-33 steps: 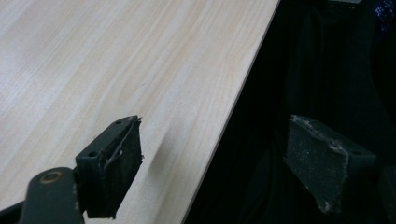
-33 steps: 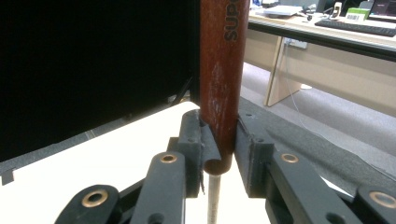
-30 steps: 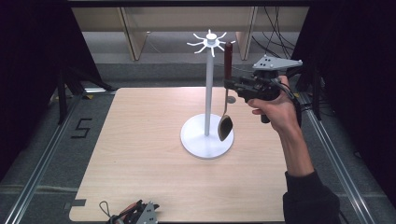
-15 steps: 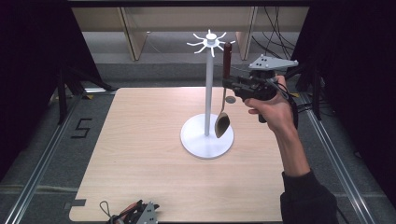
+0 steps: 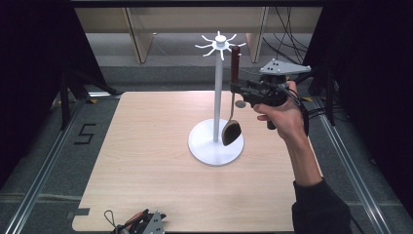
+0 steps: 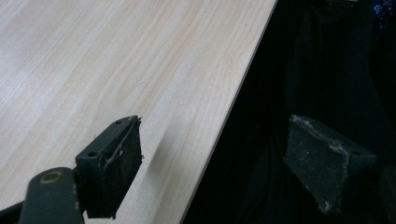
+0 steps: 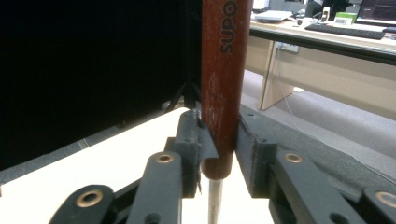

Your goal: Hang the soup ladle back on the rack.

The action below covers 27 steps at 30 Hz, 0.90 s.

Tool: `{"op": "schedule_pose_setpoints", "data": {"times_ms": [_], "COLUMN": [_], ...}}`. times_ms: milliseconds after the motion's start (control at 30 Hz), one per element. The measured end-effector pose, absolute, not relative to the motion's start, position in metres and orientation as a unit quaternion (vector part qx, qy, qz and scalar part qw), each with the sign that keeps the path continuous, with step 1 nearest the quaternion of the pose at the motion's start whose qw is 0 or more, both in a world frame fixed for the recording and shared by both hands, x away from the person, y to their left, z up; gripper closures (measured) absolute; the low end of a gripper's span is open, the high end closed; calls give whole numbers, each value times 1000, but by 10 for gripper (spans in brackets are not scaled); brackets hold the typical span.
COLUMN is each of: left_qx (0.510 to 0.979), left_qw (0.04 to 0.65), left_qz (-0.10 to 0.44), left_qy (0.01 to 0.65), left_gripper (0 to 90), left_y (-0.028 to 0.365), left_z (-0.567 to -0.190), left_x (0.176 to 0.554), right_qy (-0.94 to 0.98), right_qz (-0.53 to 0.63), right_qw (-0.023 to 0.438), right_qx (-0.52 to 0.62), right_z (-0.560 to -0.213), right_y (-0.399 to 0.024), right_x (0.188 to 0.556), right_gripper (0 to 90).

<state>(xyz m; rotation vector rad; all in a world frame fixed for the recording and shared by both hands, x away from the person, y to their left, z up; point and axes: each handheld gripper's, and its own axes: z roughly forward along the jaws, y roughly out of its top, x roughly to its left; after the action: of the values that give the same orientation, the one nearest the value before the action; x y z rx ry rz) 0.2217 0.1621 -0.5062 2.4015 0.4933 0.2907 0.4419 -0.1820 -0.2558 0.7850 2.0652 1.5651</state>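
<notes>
black fingers (image 7: 261,154), brass rivets, grey plate (image 5: 285,68), dark sleeve (image 5: 321,209).

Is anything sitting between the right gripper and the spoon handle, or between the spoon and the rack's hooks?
Nothing visible. The spoon handle stands directly between the jaws of the right gripper, which have just been opening, and its top already reaches the hooks of the white rack.

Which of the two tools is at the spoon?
The right tool: its jaws, just opening, flank the red handle of the spoon hanging on the stand. The left tool lies at the table's near edge, jaws empty.
</notes>
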Motion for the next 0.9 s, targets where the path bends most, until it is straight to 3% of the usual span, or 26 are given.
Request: {"op": "schedule_pose_setpoints", "data": {"times_ms": [467, 900], "left_qx": [919, 918], "left_qw": [329, 328], "left_qz": [111, 112], "left_qy": [189, 190], "left_gripper": [181, 181], "left_y": [162, 162], "left_z": [-507, -506], "left_x": [222, 223], "right_qy": [741, 746], "right_qz": [572, 557], "right_qw": [208, 200], "right_qx": [282, 305], "right_z": [-275, -313], "right_y": [-203, -222], "right_x": [424, 418], "right_gripper": [476, 429]}}
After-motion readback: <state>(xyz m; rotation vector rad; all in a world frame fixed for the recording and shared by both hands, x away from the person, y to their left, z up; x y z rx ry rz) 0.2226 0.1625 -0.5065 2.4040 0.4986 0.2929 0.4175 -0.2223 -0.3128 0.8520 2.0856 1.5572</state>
